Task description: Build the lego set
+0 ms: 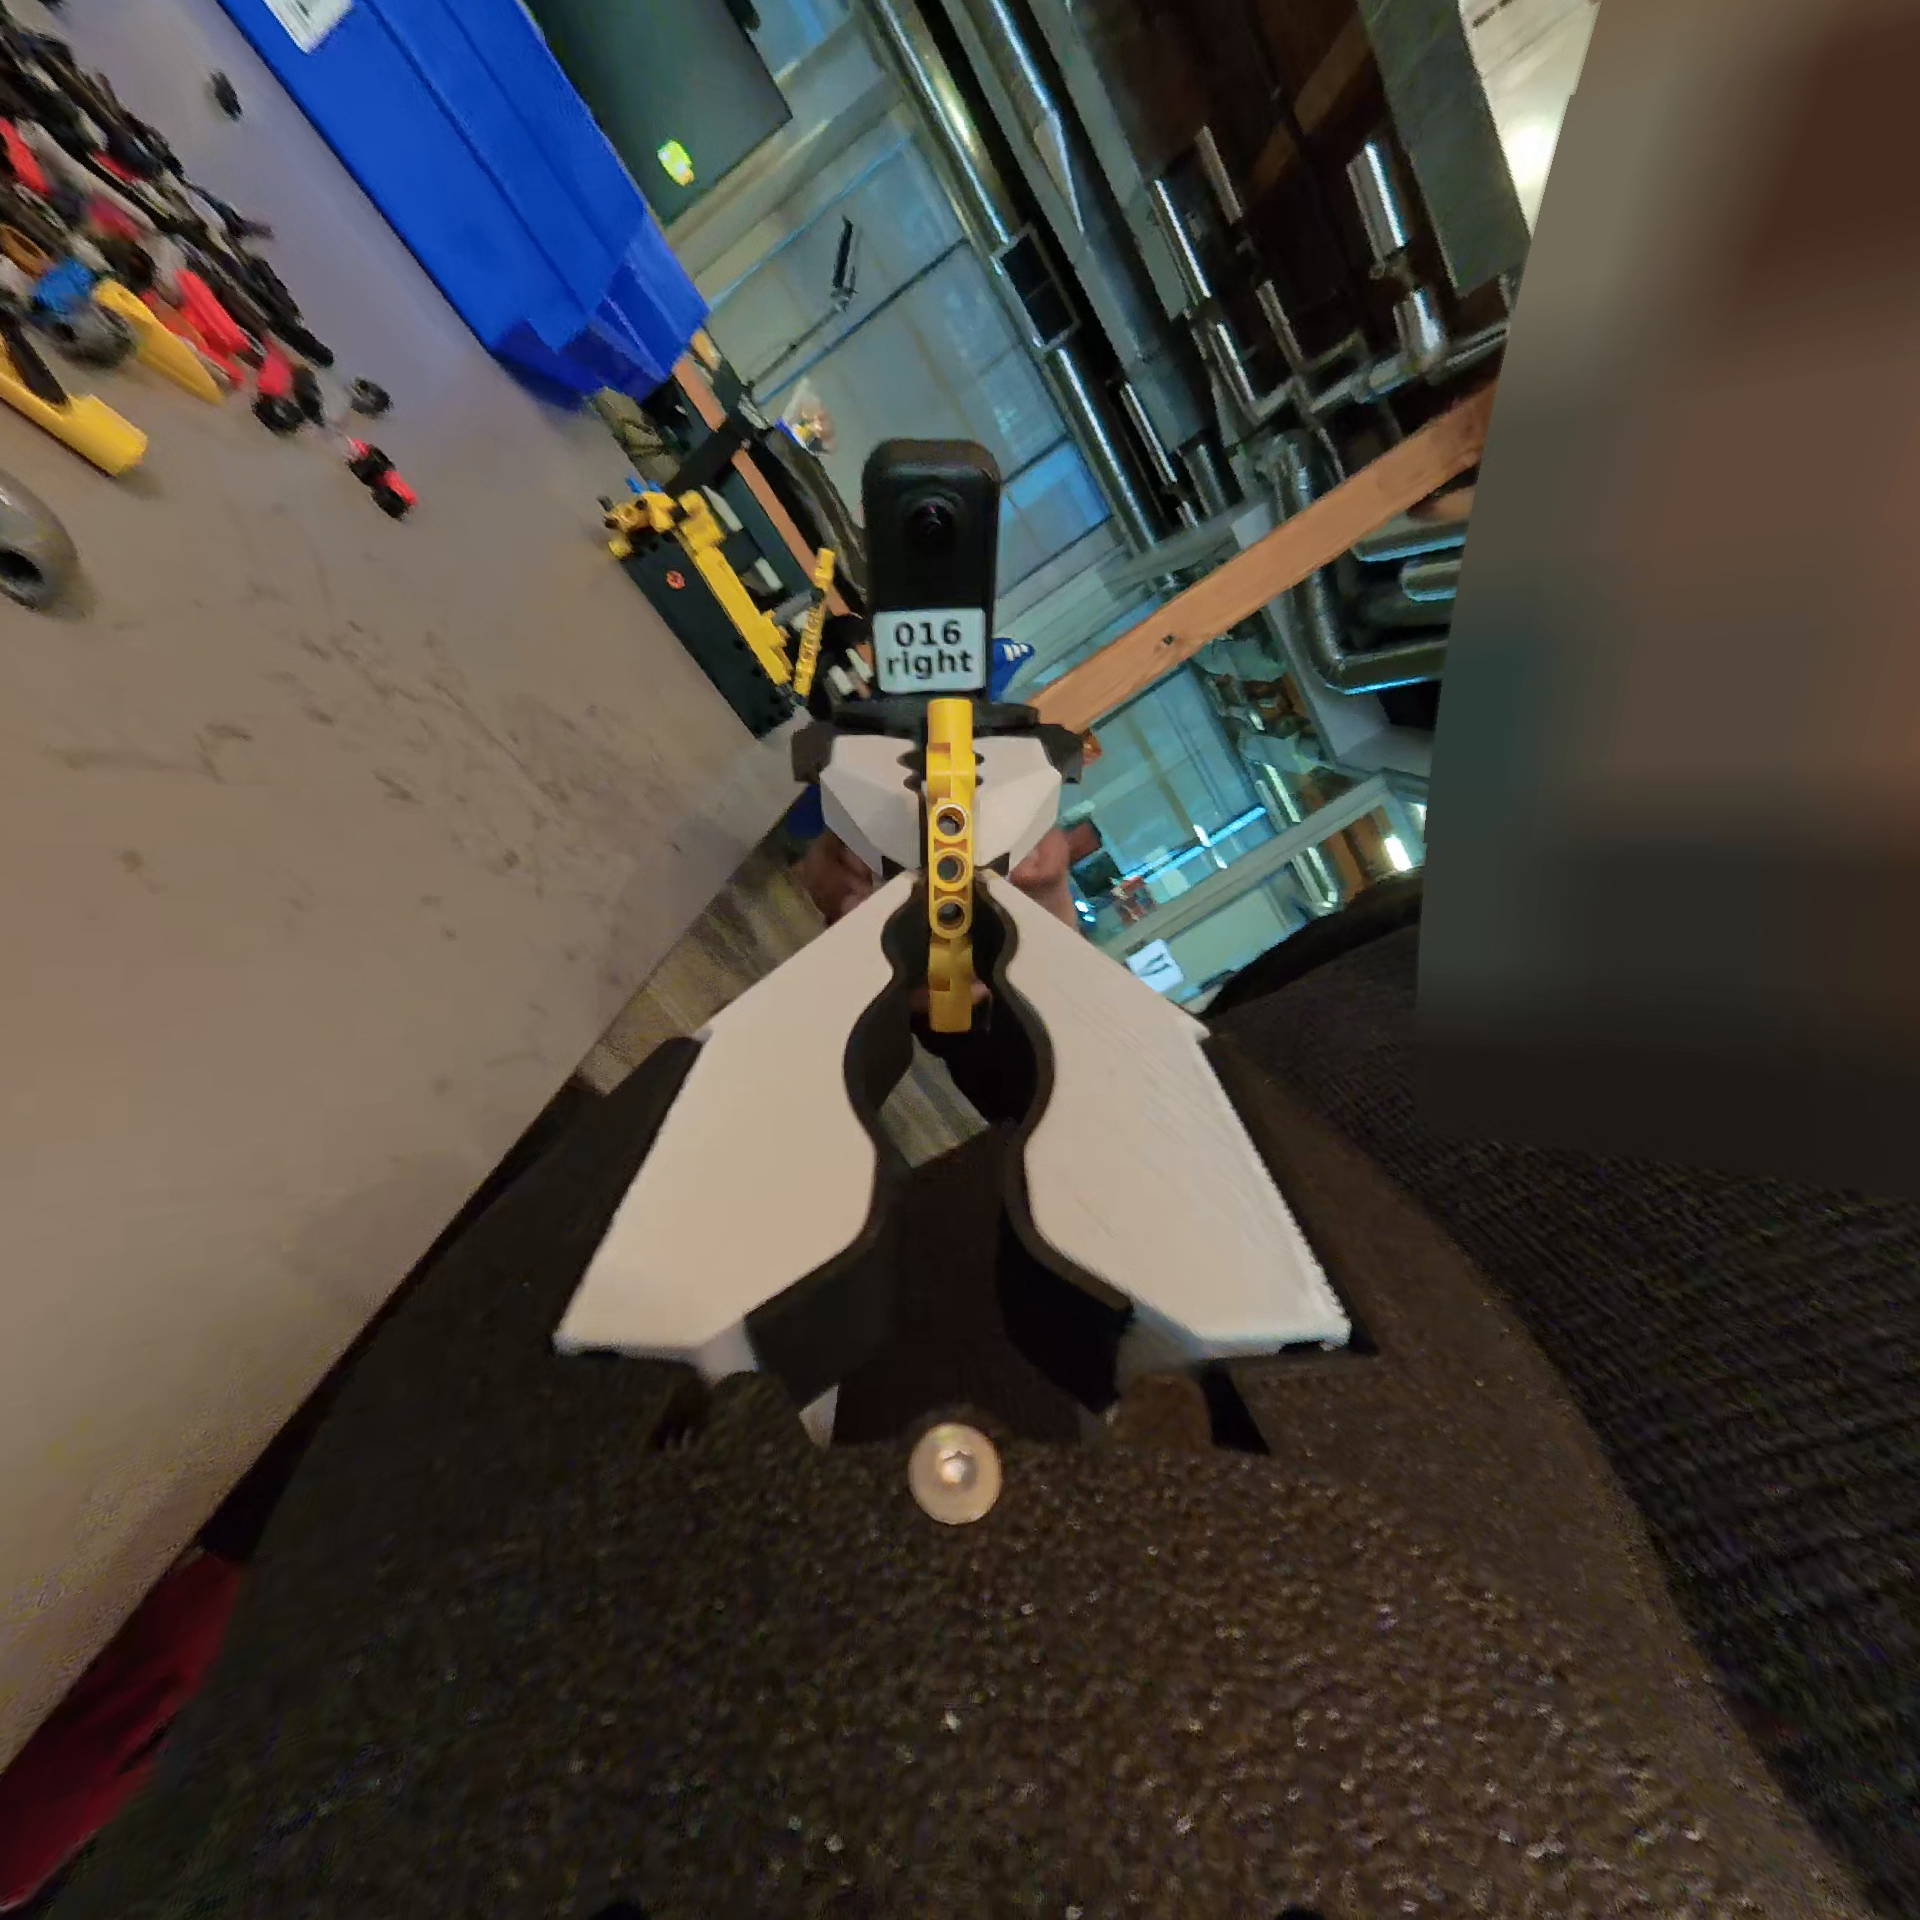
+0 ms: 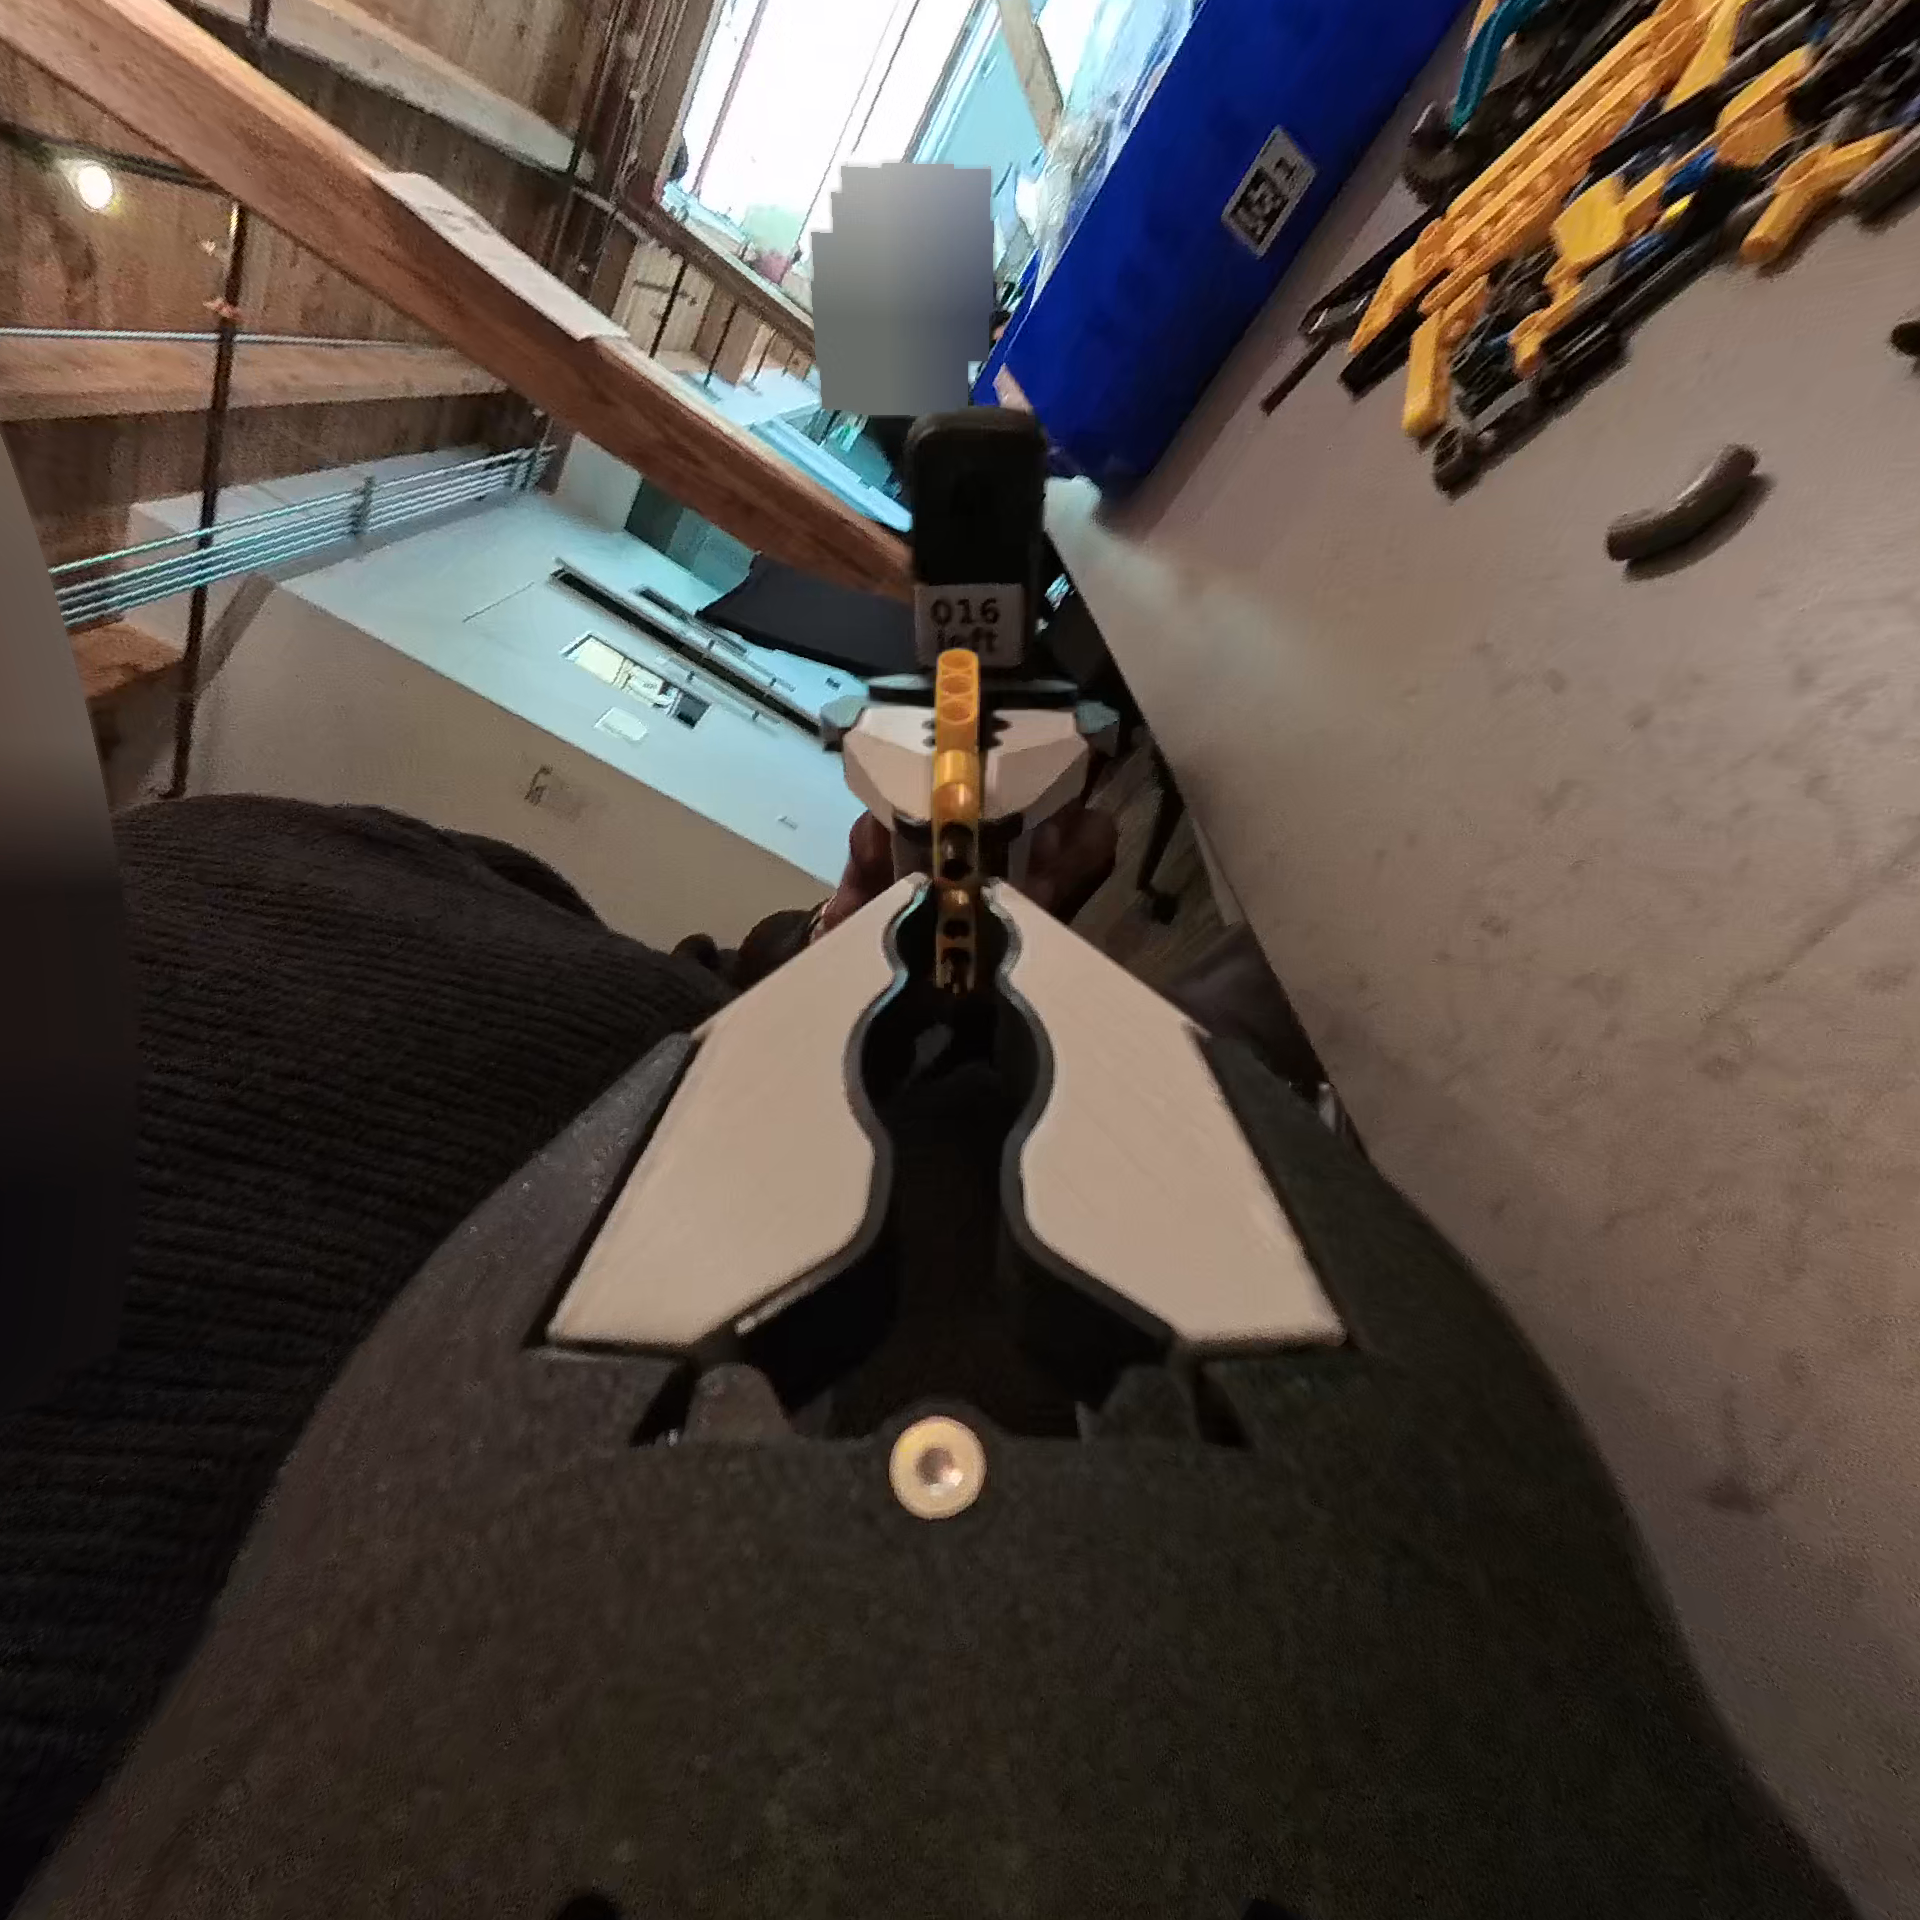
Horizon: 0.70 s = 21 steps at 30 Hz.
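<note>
A yellow beam with round holes (image 1: 950, 862) is held in the air between my two grippers, which face each other tip to tip. My left gripper (image 1: 951, 883) is shut on the beam, and one end of the beam reaches back between its white fingers (image 1: 790, 1060). My right gripper (image 1: 940, 795) shows just beyond, under its black camera, and is shut on the other part of the beam. In the right wrist view my right gripper (image 2: 956, 899) is shut on the beam (image 2: 954, 831), and my left gripper (image 2: 961, 769) faces it.
The grey table (image 1: 312, 779) lies to one side, tilted in both views. On it are a pile of red, black and yellow parts (image 1: 135, 291), a yellow and black assembly (image 1: 717, 603), a blue bin (image 1: 488, 177) and a grey curved piece (image 2: 1683, 514). A dark knit sleeve (image 2: 343, 1039) is close by. Less than 4 cm separates the two grippers' tips. The grey curved piece (image 2: 1683, 514) is about 12 cm from both grippers' fingertips.
</note>
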{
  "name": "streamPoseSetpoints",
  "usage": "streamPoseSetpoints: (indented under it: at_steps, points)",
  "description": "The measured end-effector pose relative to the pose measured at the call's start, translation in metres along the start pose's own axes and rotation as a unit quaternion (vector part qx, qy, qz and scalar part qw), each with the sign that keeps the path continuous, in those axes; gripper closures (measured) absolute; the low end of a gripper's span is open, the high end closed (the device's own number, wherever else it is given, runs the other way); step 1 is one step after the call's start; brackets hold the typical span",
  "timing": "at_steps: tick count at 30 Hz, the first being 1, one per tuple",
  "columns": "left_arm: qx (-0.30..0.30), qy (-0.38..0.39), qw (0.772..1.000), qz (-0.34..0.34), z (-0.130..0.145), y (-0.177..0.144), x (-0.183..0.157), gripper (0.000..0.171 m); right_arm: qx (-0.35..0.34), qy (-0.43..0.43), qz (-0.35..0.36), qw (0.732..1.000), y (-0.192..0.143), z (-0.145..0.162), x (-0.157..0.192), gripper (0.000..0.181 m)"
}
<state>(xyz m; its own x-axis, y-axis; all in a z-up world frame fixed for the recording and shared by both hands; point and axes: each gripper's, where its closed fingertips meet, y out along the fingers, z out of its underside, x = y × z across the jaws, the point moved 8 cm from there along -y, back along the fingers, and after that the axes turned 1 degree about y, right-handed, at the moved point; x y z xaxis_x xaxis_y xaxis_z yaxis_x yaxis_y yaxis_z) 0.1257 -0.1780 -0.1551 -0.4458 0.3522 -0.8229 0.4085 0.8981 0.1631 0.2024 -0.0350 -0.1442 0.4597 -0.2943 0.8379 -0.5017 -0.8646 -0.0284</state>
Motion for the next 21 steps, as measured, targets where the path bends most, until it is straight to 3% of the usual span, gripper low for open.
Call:
streamPoseSetpoints:
  at_steps: [14,21]
  points:
    - [0.07,-0.028,0.997,-0.002,0.012,0.002,0.006,0.165,0.106,-0.016,0.0,0.994,-0.001,0.007,-0.005,0.176]
    - [0.119,-0.016,0.992,-0.039,0.014,0.0,0.009,0.166,0.102,0.009,-0.009,0.995,0.001,0.019,-0.016,0.176]
